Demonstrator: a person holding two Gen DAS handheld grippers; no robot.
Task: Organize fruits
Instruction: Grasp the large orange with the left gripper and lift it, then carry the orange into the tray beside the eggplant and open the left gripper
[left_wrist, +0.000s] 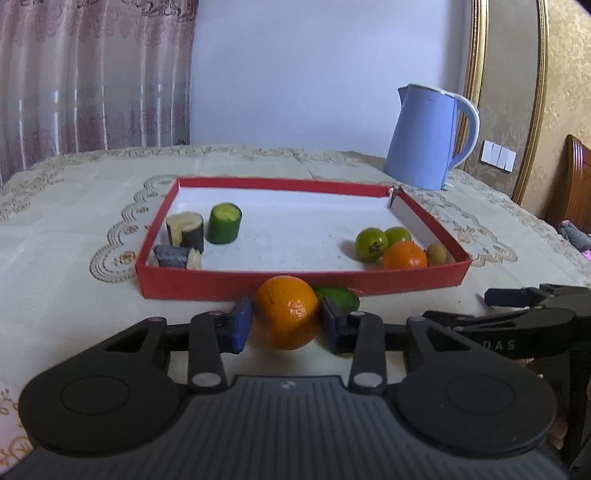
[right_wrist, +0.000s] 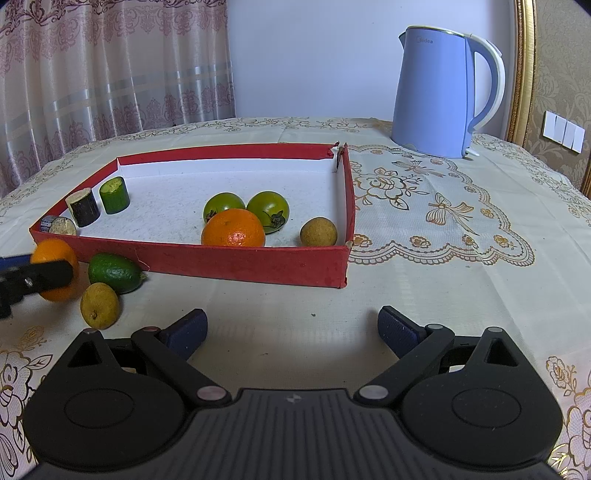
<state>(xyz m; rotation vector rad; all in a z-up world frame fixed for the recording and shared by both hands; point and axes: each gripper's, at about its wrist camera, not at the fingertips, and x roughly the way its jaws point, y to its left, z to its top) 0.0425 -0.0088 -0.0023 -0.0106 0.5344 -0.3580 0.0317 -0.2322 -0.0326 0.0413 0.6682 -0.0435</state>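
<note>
While the left gripper (left_wrist: 286, 322) pinches an orange (left_wrist: 287, 312) just outside the red tray (right_wrist: 258, 264), five fruits already sit inside. Right gripper (right_wrist: 291, 330) gapes empty; green fruit (right_wrist: 114, 272) and brown fruit (right_wrist: 99, 305) remain on the cloth.

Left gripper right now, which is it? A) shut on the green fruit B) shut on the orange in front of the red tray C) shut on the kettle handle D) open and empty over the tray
B: the left gripper has both blue pads pressed against the orange in front of the red tray; the green fruit lies free beside it.
</note>
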